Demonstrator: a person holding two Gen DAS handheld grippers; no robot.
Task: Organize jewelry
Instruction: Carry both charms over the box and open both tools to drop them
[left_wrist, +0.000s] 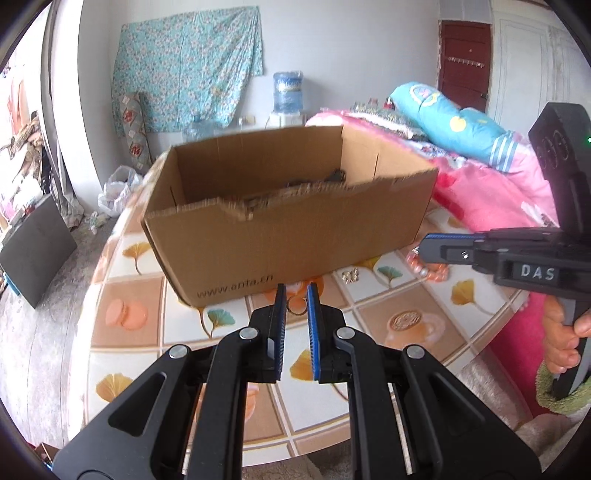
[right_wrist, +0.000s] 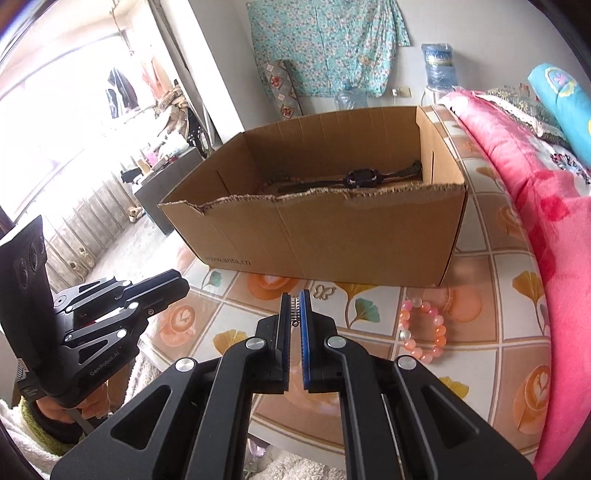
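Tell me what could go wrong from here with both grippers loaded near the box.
The right gripper pinches only the edge of a small silver piece; it could slip before reaching the cardboard box. The gold ring sits loosely between the left gripper fingers and may roll away. The box's torn front rim could snag either item.

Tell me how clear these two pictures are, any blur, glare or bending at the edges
Left wrist view: strong fisheye bending, so the table edge curves; the cardboard box looks slightly soft, the left claw sharp; the far left edge is washed out by daylight. Right wrist view: the window side is blown out white, the pink bead bracelet and right claw are sharp, and black lens corners vignette both.
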